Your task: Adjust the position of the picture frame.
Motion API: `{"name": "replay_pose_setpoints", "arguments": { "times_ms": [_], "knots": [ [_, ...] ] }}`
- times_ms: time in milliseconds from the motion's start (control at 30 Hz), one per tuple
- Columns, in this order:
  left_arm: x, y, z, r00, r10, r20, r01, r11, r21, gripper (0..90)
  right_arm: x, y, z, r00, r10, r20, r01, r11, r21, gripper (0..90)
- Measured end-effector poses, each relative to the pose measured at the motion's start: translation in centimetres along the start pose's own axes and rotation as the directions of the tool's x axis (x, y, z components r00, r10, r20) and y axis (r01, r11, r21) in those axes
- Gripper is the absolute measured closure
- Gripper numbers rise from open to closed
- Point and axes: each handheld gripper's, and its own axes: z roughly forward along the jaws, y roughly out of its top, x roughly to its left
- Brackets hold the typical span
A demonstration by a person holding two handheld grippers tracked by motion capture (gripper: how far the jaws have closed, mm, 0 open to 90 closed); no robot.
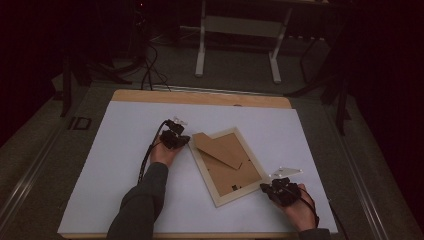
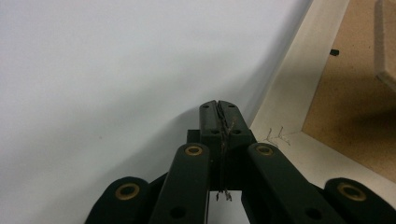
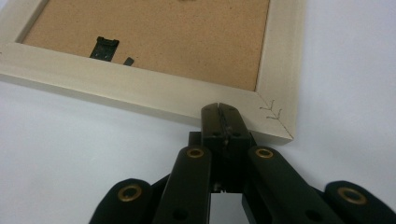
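A pale wooden picture frame (image 1: 204, 170) lies face down on the white sheet, its brown backing board (image 1: 235, 172) up and a stand flap (image 1: 220, 147) folded across the top. My left gripper (image 1: 186, 141) is shut and empty, with its tip at the frame's upper-left corner. In the left gripper view the shut jaws (image 2: 219, 106) sit beside the frame's rail (image 2: 289, 88). My right gripper (image 1: 264, 188) is shut too, at the lower-right corner. In the right gripper view its tip (image 3: 219, 108) meets the frame's outer edge (image 3: 140, 88) close to that corner.
The white sheet (image 1: 125, 165) covers a wooden table (image 1: 200, 97) and has bare room to the left of the frame and beyond it. A black turn clip (image 3: 103, 48) sits on the backing. A white desk leg frame (image 1: 240, 45) and cables lie on the floor beyond.
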Motion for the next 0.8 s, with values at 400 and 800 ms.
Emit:
{"name": "replay_pose_setpoints", "arguments": {
  "times_ms": [400, 800],
  "knots": [
    [0.00, 0.10, 0.10, 1.0000, 0.006, 0.002, -0.006, 1.0000, 0.000, 90.0, 0.04, -0.06, 0.01, 0.9999, -0.013, 0.010, 0.013, 1.000, 0.013, 90.0],
    [-0.04, 0.38, 0.27, 0.9999, -0.001, 0.011, 0.001, 0.9999, 0.012, 90.0, -0.18, -0.24, -0.02, 1.0000, 0.001, 0.004, -0.001, 1.000, 0.020, 90.0]
  ]
}}
